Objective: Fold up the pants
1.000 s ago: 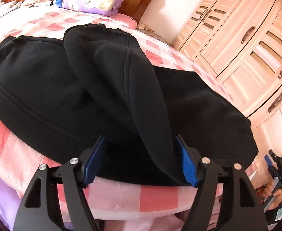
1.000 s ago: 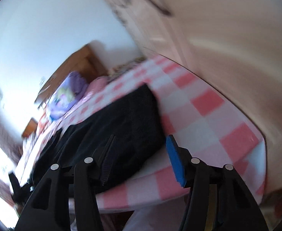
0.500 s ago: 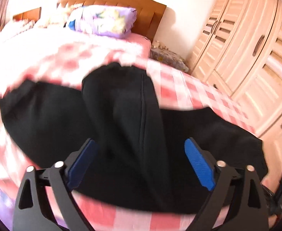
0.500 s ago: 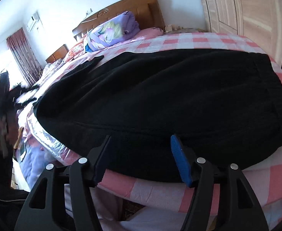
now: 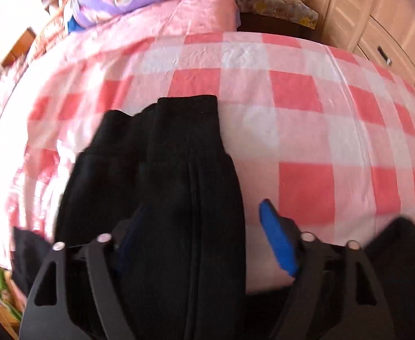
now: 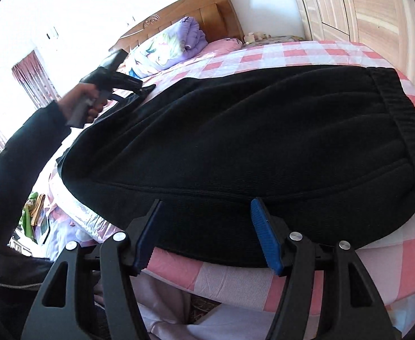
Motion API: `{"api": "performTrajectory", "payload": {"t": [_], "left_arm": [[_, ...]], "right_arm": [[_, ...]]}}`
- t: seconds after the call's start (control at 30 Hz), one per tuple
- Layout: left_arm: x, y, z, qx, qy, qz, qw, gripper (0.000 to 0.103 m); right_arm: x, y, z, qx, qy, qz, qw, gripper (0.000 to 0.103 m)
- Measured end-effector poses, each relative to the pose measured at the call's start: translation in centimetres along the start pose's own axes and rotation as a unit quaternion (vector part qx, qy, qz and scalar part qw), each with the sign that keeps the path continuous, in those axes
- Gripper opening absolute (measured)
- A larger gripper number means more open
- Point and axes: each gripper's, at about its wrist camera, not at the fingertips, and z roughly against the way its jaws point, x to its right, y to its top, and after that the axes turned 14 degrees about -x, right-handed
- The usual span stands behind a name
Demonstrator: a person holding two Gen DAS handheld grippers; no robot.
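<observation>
Black pants (image 6: 235, 141) lie across the pink checked bed (image 5: 301, 90), ribbed waistband (image 6: 400, 130) to the right. In the left wrist view the two leg cuffs (image 5: 184, 107) point away from me. The leg runs between the jaws of my left gripper (image 5: 204, 206), which are closing. A gap shows beside the right pad (image 5: 275, 240). My right gripper (image 6: 206, 202) stands open at the near edge of the pants, with flat cloth between its pads. A hand (image 6: 85, 104) holds the blurred left gripper (image 6: 117, 76) at the far left.
A purple quilt (image 6: 173, 42) lies by the wooden headboard (image 6: 179, 14). A covered nightstand (image 5: 275, 8) stands beside the bed, and a light wooden wardrobe (image 6: 363, 5) lines the right wall. Clutter (image 6: 34, 206) lies on the floor at the left.
The left gripper let go of the raised leg fold, opened wide, swung out over the cuffs, and its jaws have narrowed around the leg. The right gripper swung to the pants' near edge, then held still.
</observation>
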Motion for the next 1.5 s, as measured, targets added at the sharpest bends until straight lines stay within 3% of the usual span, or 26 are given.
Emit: {"api": "performTrajectory", "payload": {"t": [0.1, 0.13, 0.17, 0.2, 0.3, 0.37, 0.4, 0.5, 0.6, 0.67, 0.77, 0.83, 0.93, 1.0, 1.03, 1.07, 1.13, 1.27, 1.37, 1.5], "left_arm": [[-0.9, 0.4, -0.8, 0.008, -0.014, 0.006, 0.9999, 0.057], [-1.1, 0.3, -0.9, 0.012, -0.019, 0.004, 0.9997, 0.047], [-1.5, 0.1, -0.6, 0.022, -0.009, 0.001, 0.9997, 0.02], [-1.8, -0.1, -0.1, 0.031, -0.022, 0.0, 0.9993, 0.013], [-4.8, -2.3, 3.4, 0.092, -0.075, 0.024, 0.9926, 0.008], [-7.4, -4.8, 6.2, 0.141, -0.107, 0.037, 0.9836, 0.007], [-9.7, -7.4, 8.6, 0.185, -0.124, 0.046, 0.9737, 0.007], [-14.8, -14.2, 12.9, 0.265, -0.147, 0.073, 0.9501, 0.007], [-19.9, -22.4, 15.5, 0.321, -0.134, 0.109, 0.9312, 0.007], [-23.3, -26.7, 14.5, 0.314, -0.13, 0.141, 0.9297, 0.007], [-27.1, -29.4, 9.9, 0.262, -0.129, 0.187, 0.938, 0.007], [-29.1, -30.4, 5.8, 0.224, -0.152, 0.207, 0.9401, 0.007], [-30.2, -30.1, 1.7, 0.205, -0.19, 0.206, 0.9377, 0.013], [-30.9, -29.8, 0.3, 0.205, -0.219, 0.216, 0.9293, 0.018], [-31.2, -29.8, -0.1, 0.207, -0.239, 0.223, 0.9219, 0.027], [-31.0, -30.3, -0.2, 0.21, -0.251, 0.226, 0.9178, 0.043], [-31.2, -30.9, -0.2, 0.215, -0.275, 0.225, 0.9097, 0.062], [-30.6, -30.9, -0.1, 0.22, -0.287, 0.225, 0.905, 0.073], [-31.1, -31.3, -0.2, 0.228, -0.31, 0.244, 0.8902, 0.075], [-31.7, -31.4, -1.0, 0.236, -0.339, 0.265, 0.8714, 0.074]], "right_arm": [[0.4, 0.0, 0.1, 0.002, 0.009, -0.005, 1.0, 0.061], [0.5, -0.1, 0.1, 0.002, 0.011, -0.006, 1.0, 0.061], [0.5, -0.1, 0.1, 0.003, 0.012, -0.007, 1.0, 0.061], [0.3, -0.1, 0.0, 0.003, 0.012, -0.007, 1.0, 0.061], [0.2, -0.1, 0.0, 0.002, 0.011, -0.007, 1.0, 0.061], [0.4, -0.1, 0.1, 0.003, 0.013, -0.008, 1.0, 0.061], [0.4, -0.2, 0.1, 0.003, 0.014, -0.008, 1.0, 0.061], [0.4, -0.2, 0.0, 0.006, 0.014, -0.009, 1.0, 0.061], [0.4, -0.2, -0.1, 0.007, 0.012, -0.009, 1.0, 0.061], [0.4, -0.2, -0.1, 0.007, 0.012, -0.01, 1.0, 0.061], [0.4, -0.1, -0.1, 0.006, 0.014, -0.012, 1.0, 0.061], [0.4, 0.0, -0.1, 0.003, 0.011, -0.013, 1.0, 0.061], [0.0, 0.2, -0.1, -0.004, 0.0, -0.013, 1.0, 0.061], [-0.4, 0.3, 0.1, -0.008, -0.014, -0.015, 1.0, 0.061], [-0.7, 0.5, 0.5, -0.006, -0.037, -0.016, 0.999, 0.061], [-1.2, 0.8, 0.9, -0.002, -0.055, -0.013, 0.998, 0.062], [-2.5, 2.0, 1.9, 0.013, -0.065, 0.019, 0.998, 0.063], [-7.2, 7.1, 1.0, 0.018, -0.054, 0.116, 0.992, 0.063], [-11.9, 11.5, -2.9, 0.012, -0.03, 0.225, 0.974, 0.063], [-17.5, 16.3, -9.9, -0.03, 0.008, 0.366, 0.93, 0.063]]}}
